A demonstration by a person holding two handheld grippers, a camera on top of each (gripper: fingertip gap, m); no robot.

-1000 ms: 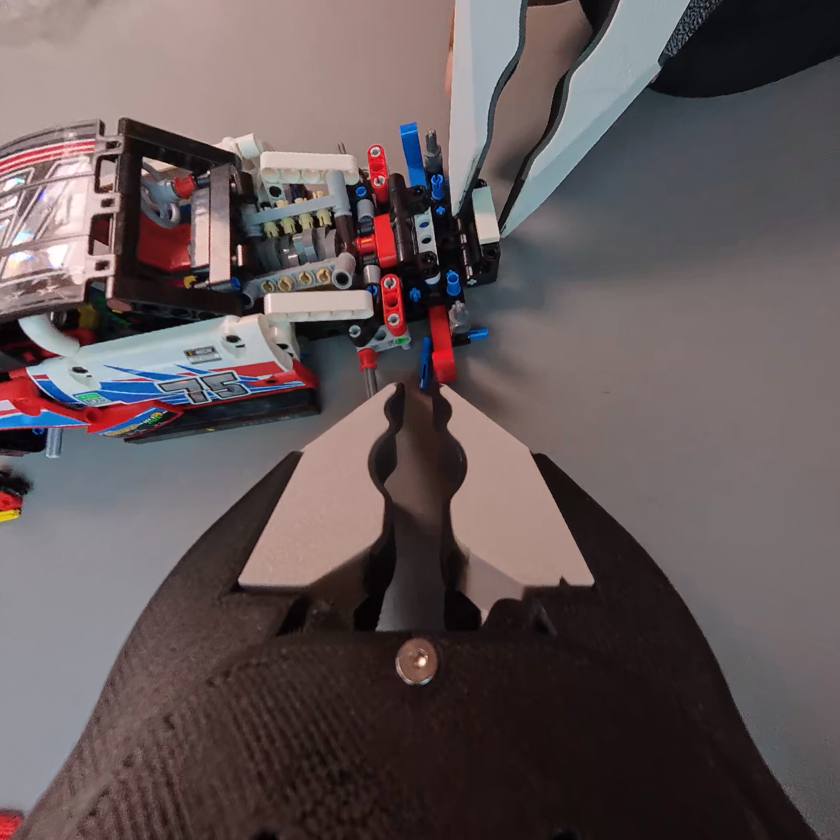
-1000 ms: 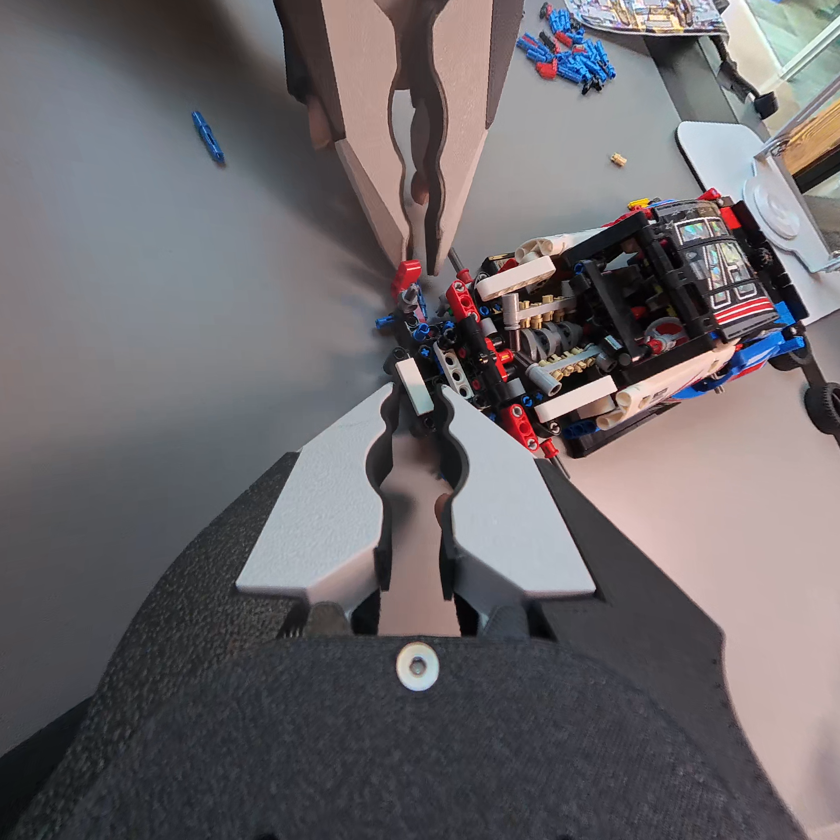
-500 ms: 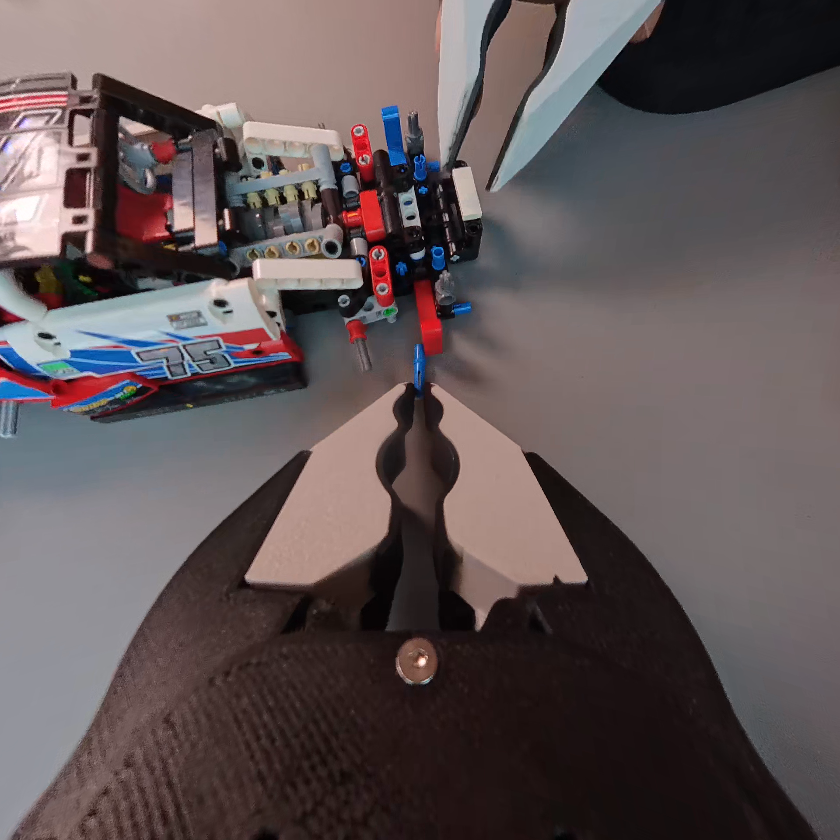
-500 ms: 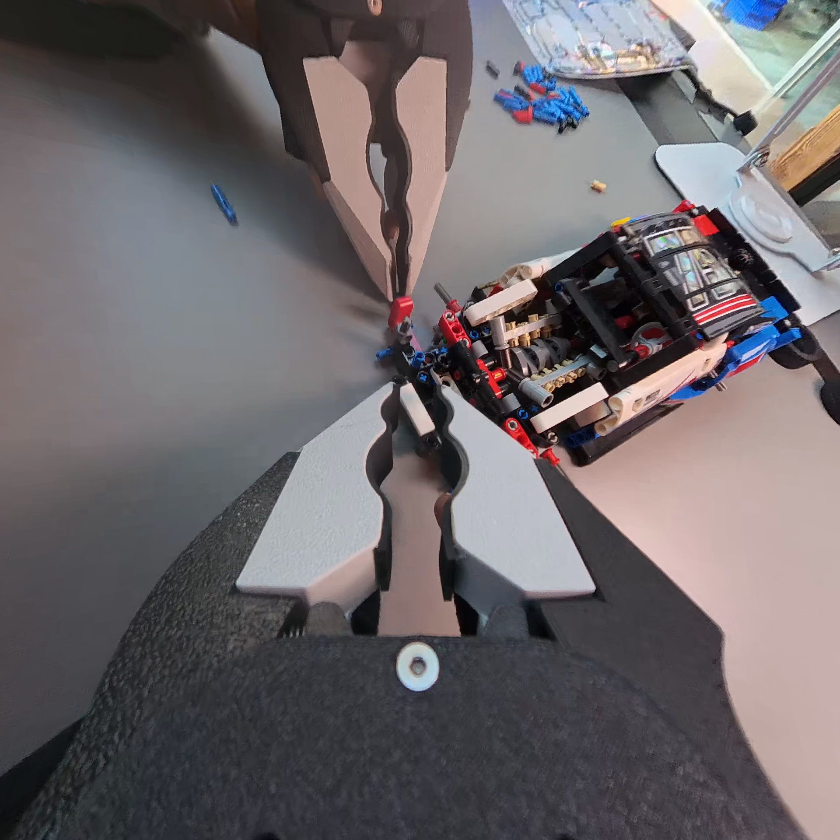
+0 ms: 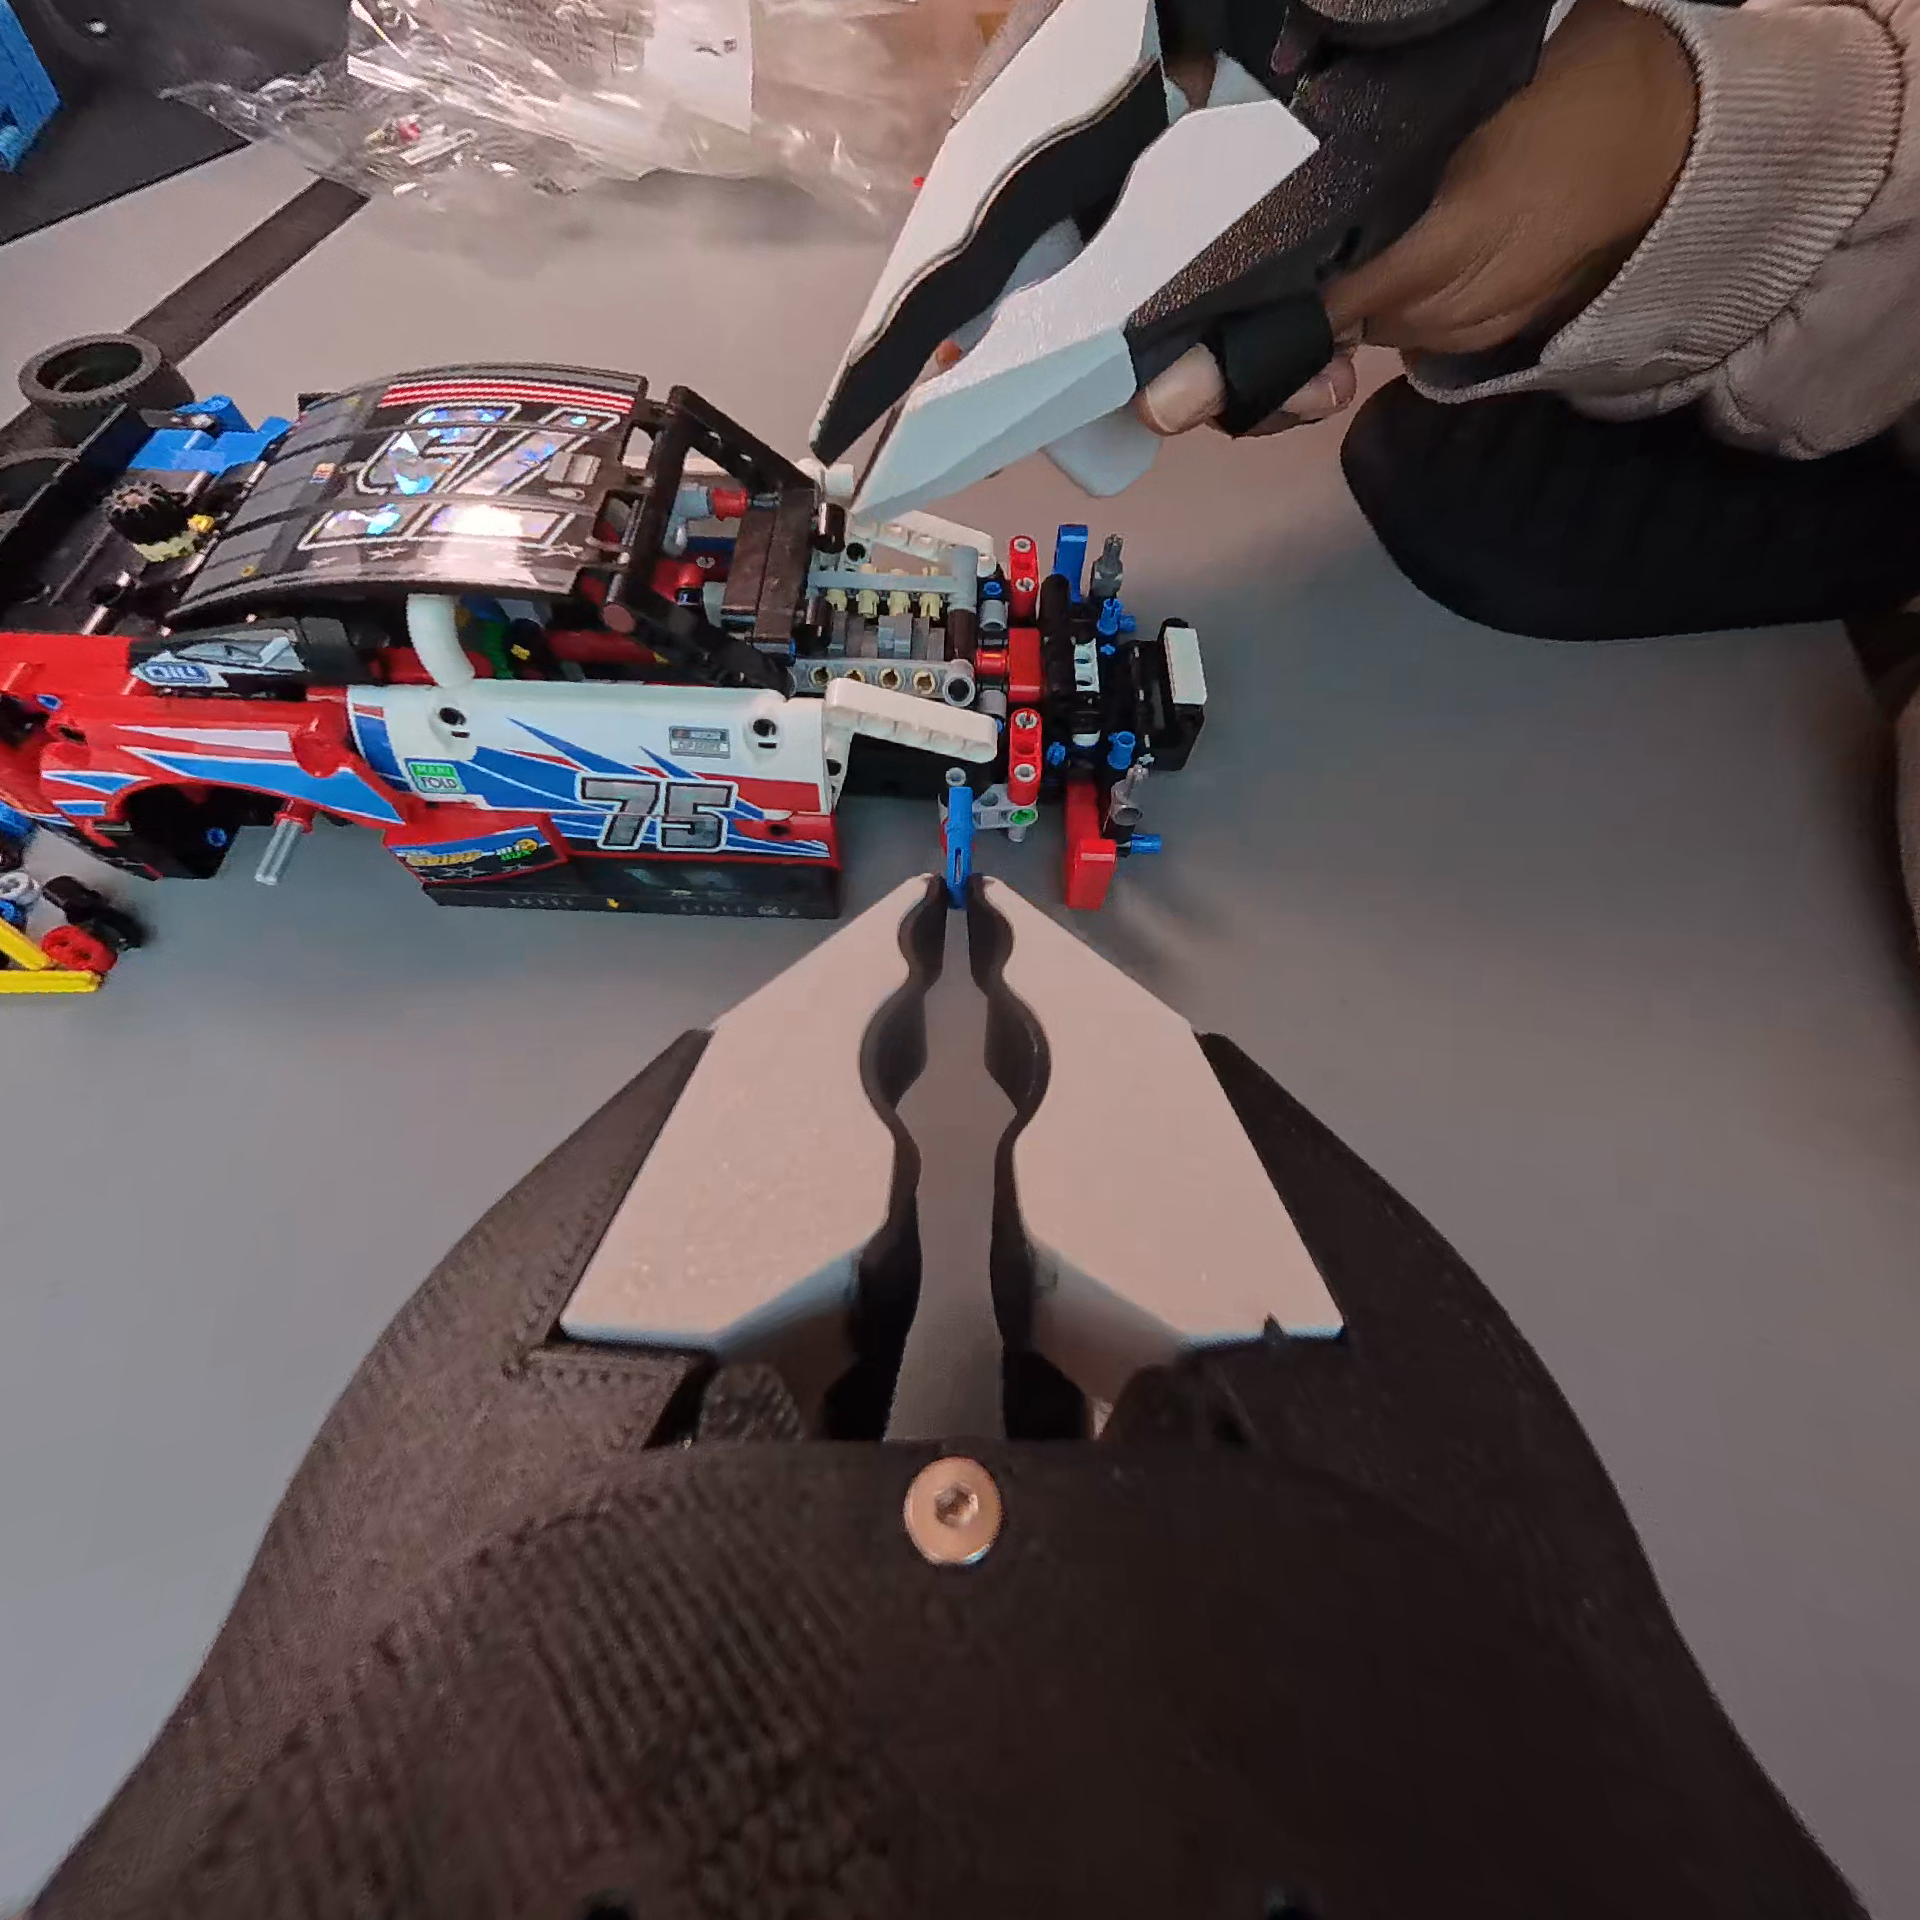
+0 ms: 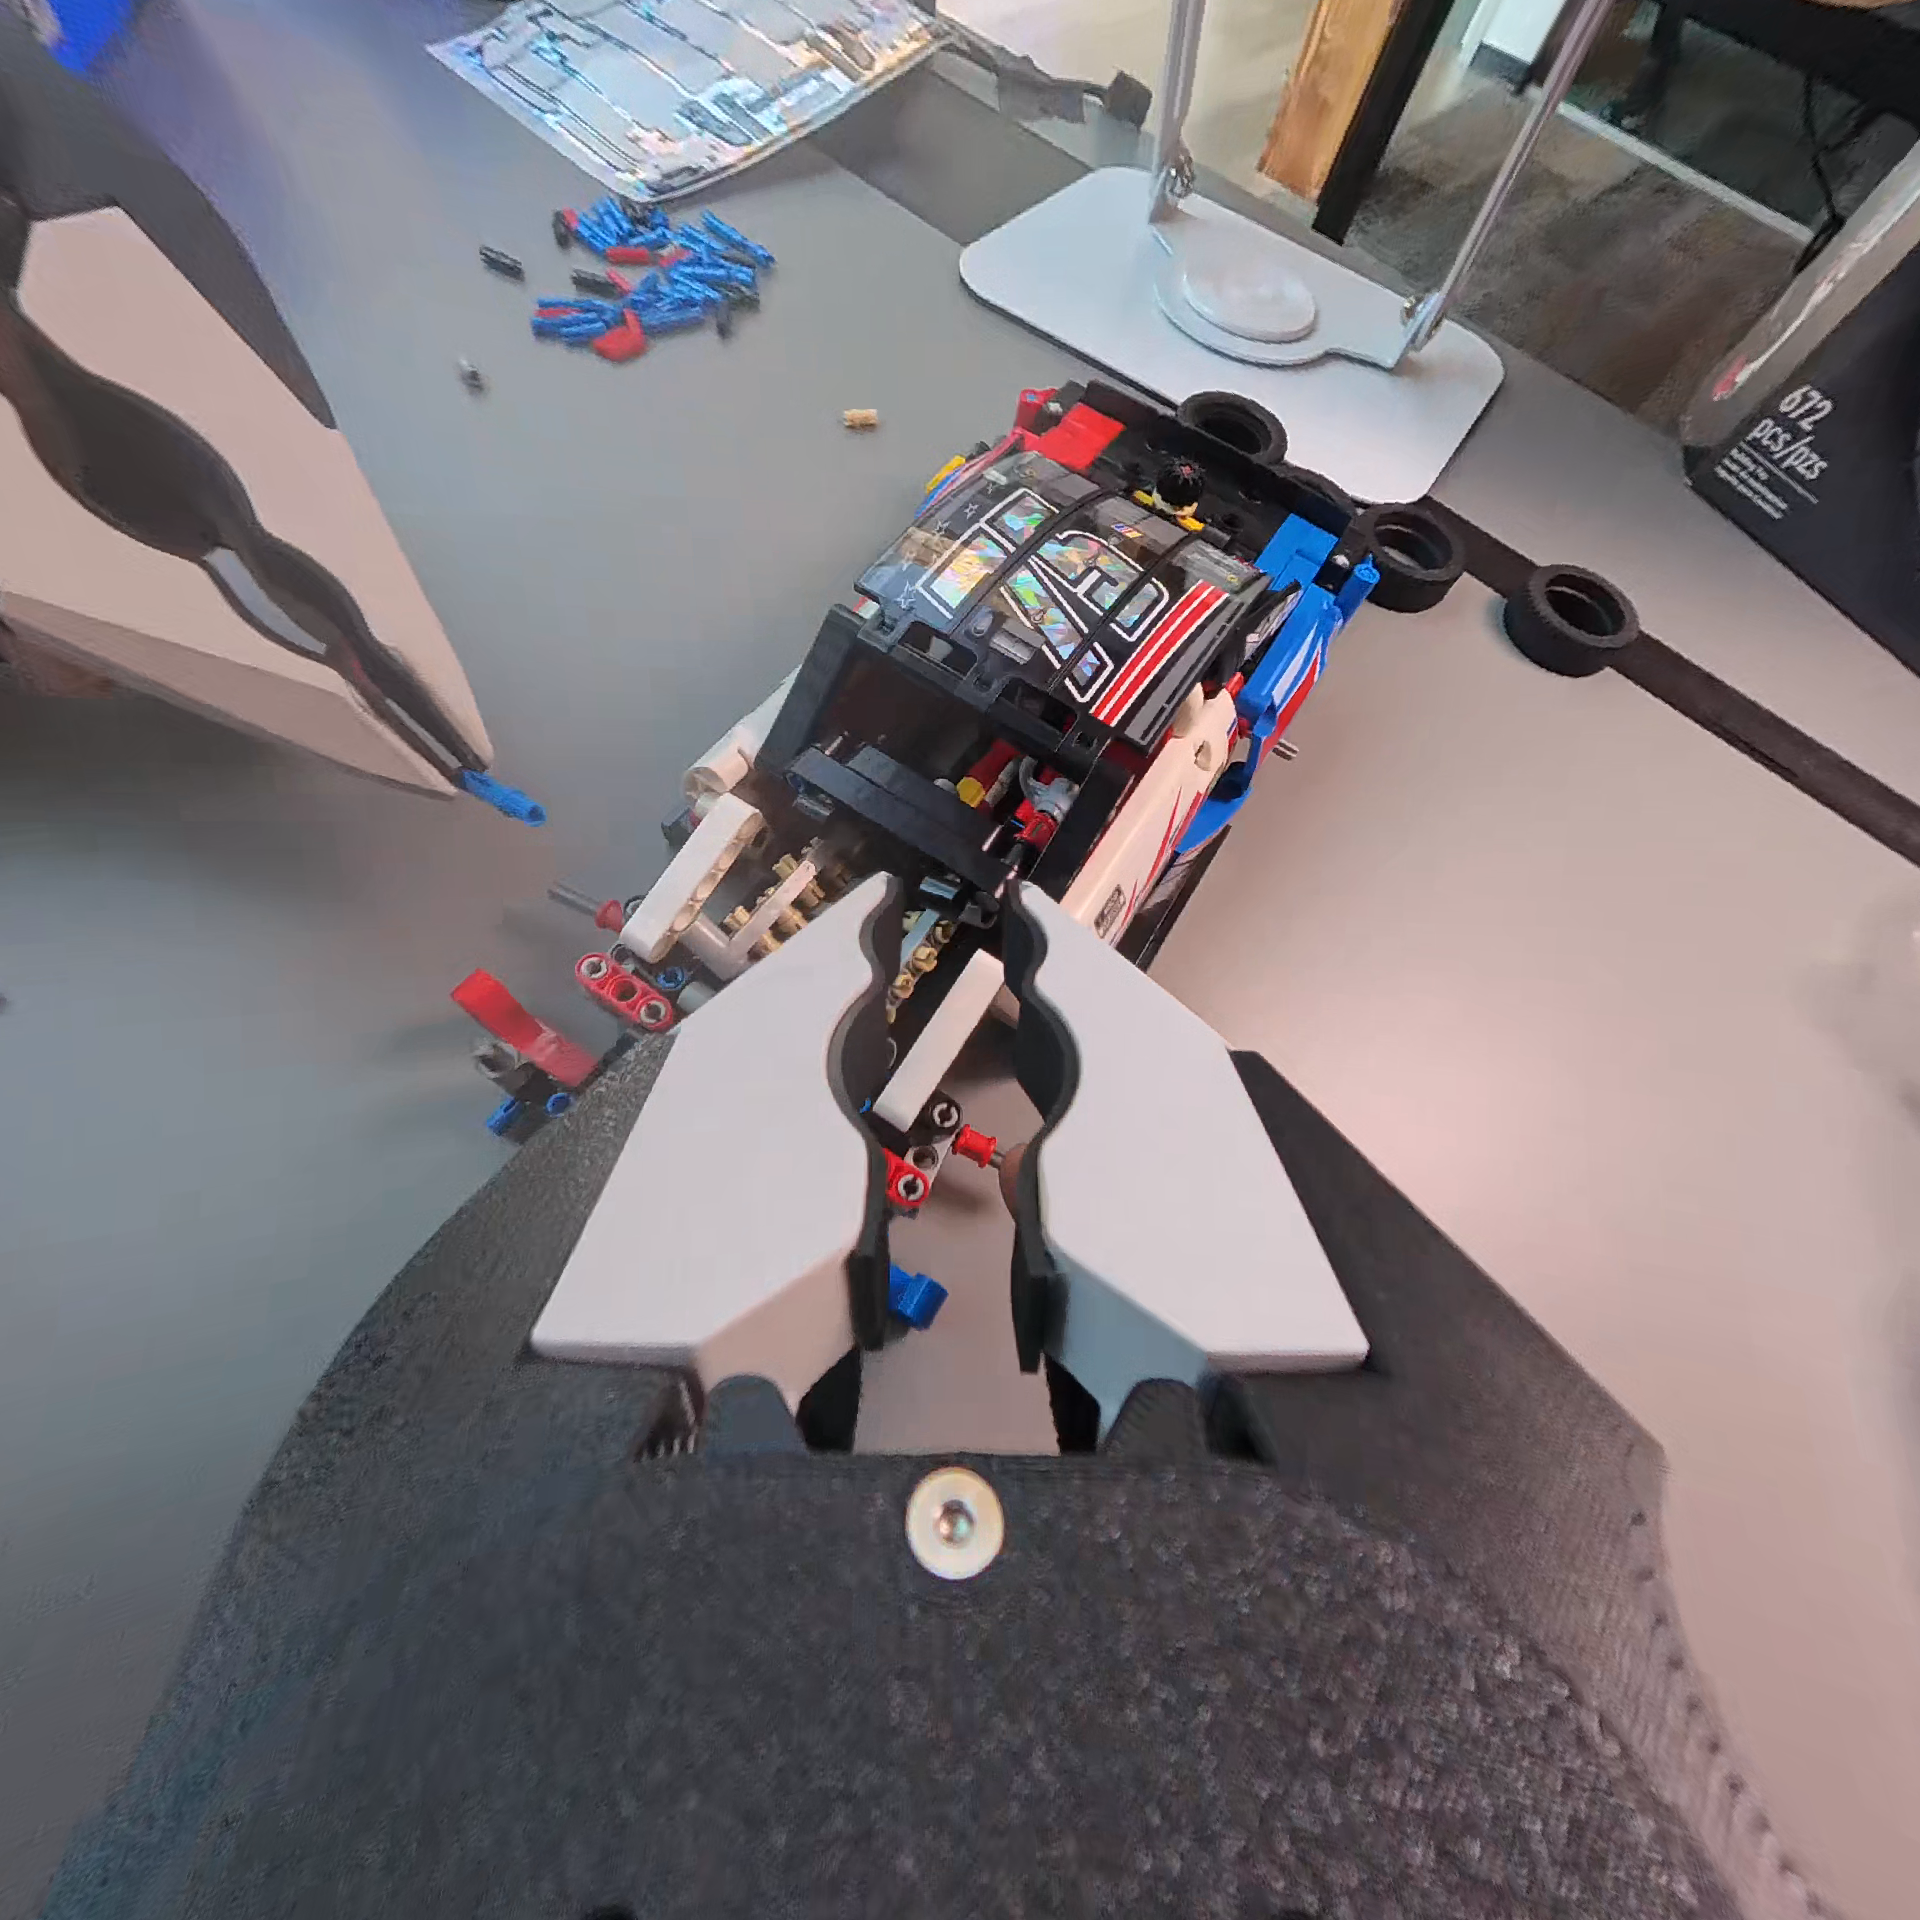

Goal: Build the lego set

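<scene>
The partly built red, white and blue lego race car lies on the grey table with its open engine end to the right. My left gripper is shut on a small blue pin, held close to the car's near side by the front axle parts. In the right wrist view the left gripper and the pin show at the left, apart from the car. My right gripper is open and empty, with its fingers over the engine bay just behind the cab frame. It also shows in the left wrist view.
A pile of blue pins and an instruction booklet lie at the back. A white lamp base, loose black tyres and a black box stand behind the car. Plastic bags and small loose parts lie further off. The gap from one gripper's tips to the other's is roughly 10 cm. Both grippers' tips are roughly 35 cm from the white lamp base.
My left gripper closed on the blue pin beside the car's front and now holds it off the table. My right gripper moved from the car's front end to over the engine bay.
</scene>
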